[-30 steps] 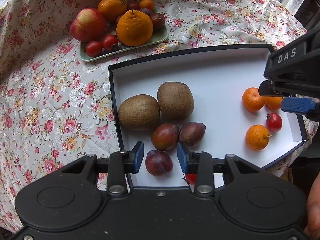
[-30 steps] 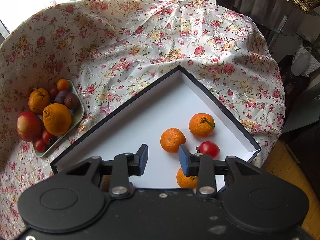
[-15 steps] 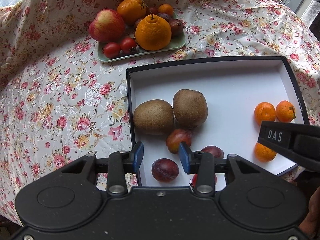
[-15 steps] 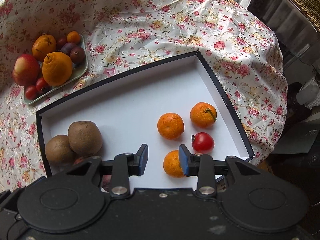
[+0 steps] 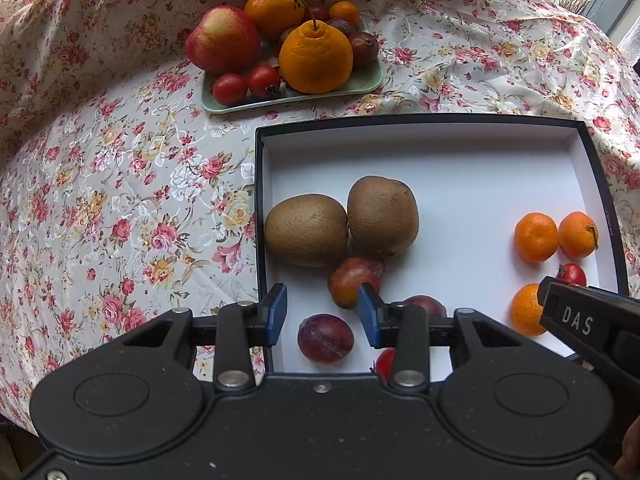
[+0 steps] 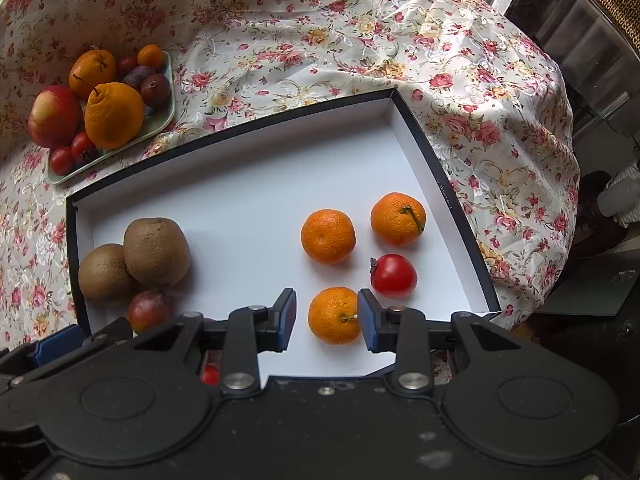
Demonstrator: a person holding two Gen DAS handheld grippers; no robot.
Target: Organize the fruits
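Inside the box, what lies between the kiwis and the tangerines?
Nothing: in the right wrist view, bare white box floor separates the two kiwis from the nearest tangerine.

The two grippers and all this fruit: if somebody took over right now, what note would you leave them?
Left gripper: open, empty, over the near left of the box, by the plums.
Right gripper: open, empty, over a mandarin.
Done: in the box, two kiwis, three plums and a tomato on the left; three mandarins and a tomato on the right.
Left: the green plate holds an apple, two large oranges, two tomatoes, plums and a mandarin.
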